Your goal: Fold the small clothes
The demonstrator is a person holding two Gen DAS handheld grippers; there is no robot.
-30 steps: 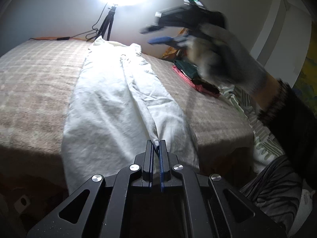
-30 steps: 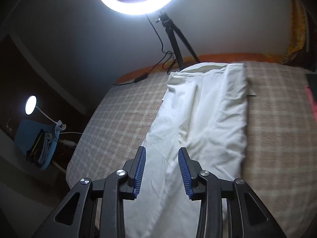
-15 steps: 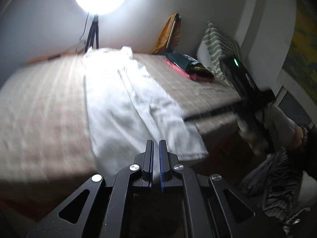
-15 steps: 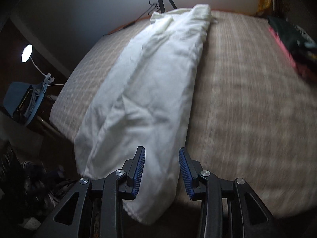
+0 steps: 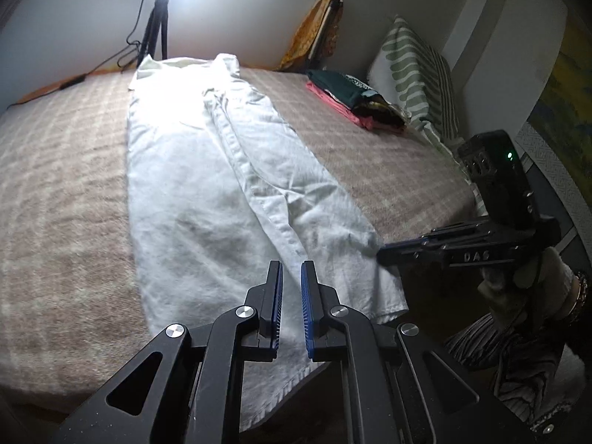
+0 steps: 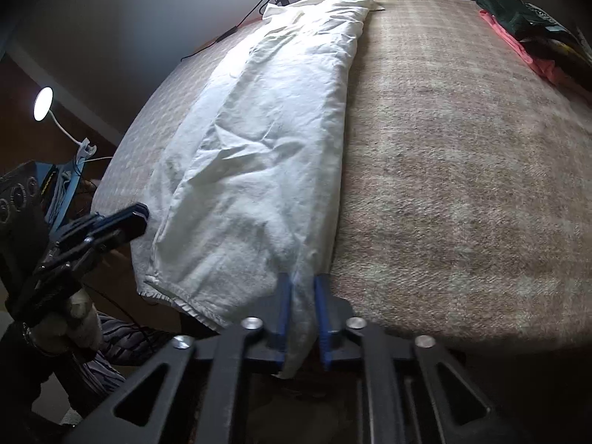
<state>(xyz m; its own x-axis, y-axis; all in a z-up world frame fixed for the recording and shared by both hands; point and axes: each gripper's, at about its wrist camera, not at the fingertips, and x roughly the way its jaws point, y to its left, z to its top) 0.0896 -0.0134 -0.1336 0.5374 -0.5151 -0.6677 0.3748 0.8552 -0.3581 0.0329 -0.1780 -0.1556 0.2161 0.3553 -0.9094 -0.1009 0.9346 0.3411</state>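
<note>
A pair of white trousers lies lengthwise down the checked beige blanket of a bed, folded leg over leg, with the hems hanging over the near edge. The right gripper has its jaws clenched on the cloth at the right hem corner, having just been closing; a strip of white fabric shows between its blue pads, though the very tips are sunk in the folds and hard to make out. The left gripper hovers over the near hem with a narrow gap between its fingers, just opening, and nothing pinched there. The waistband end is washed out by glare from the ring light, whose top is cut off. A stack of folded clothes sits near a striped pillow, its far side hidden.
</note>
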